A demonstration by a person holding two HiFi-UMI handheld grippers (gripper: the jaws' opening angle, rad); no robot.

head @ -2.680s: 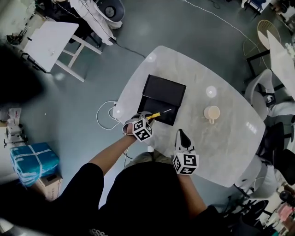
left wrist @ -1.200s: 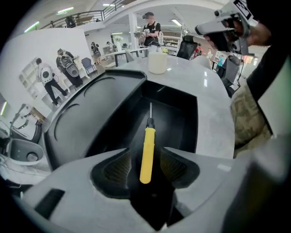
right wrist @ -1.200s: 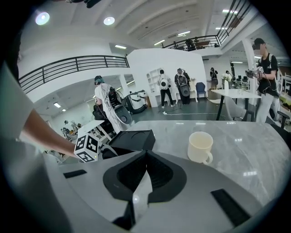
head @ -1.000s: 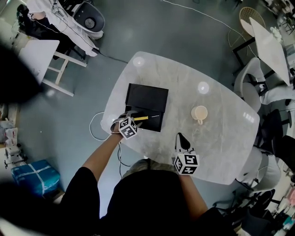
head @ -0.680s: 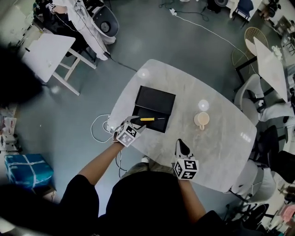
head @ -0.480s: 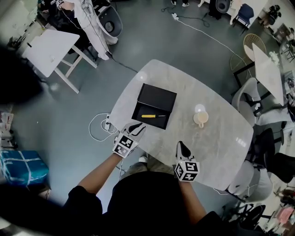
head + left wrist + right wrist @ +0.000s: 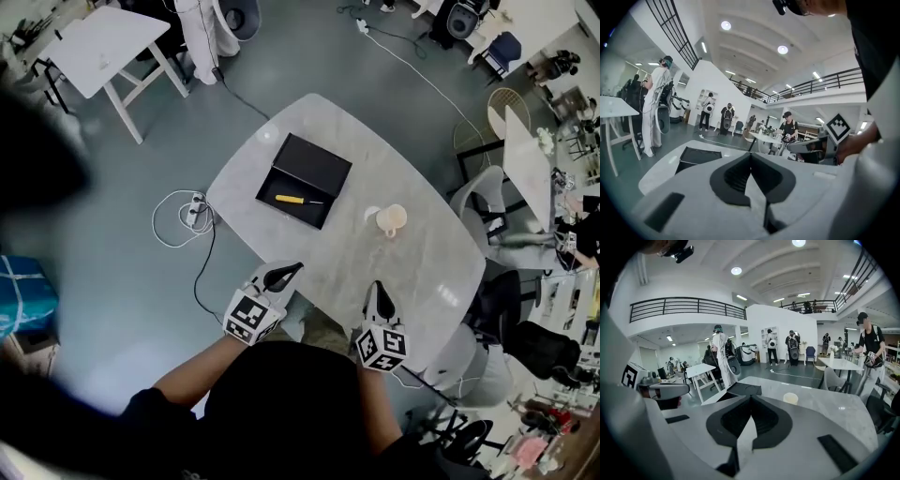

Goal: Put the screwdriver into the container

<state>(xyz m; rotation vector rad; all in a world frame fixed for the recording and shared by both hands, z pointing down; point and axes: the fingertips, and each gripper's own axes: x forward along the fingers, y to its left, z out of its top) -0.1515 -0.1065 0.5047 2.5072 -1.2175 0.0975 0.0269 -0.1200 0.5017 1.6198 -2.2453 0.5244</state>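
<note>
The yellow-handled screwdriver (image 7: 289, 199) lies inside the open black container (image 7: 316, 162) at the far left of the marble table (image 7: 422, 272). My left gripper (image 7: 291, 269) is back at the table's near edge, well short of the container, shut with nothing between its jaws. My right gripper (image 7: 377, 287) hovers over the near edge to the right, also shut and empty. In the left gripper view the jaws (image 7: 751, 154) meet and the container (image 7: 696, 157) lies ahead to the left. In the right gripper view the jaws (image 7: 751, 397) meet before the container (image 7: 740, 390).
A cream cup (image 7: 391, 219) stands right of the container, also seen as the cup (image 7: 790, 398) in the right gripper view. A white cable and power strip (image 7: 192, 211) lie on the floor left of the table. Chairs (image 7: 483, 202) and another table stand at the right; people stand further back.
The left gripper let go of the screwdriver, which now lies in the container. It drew back to the table's near edge and its jaws closed. The right gripper stayed put.
</note>
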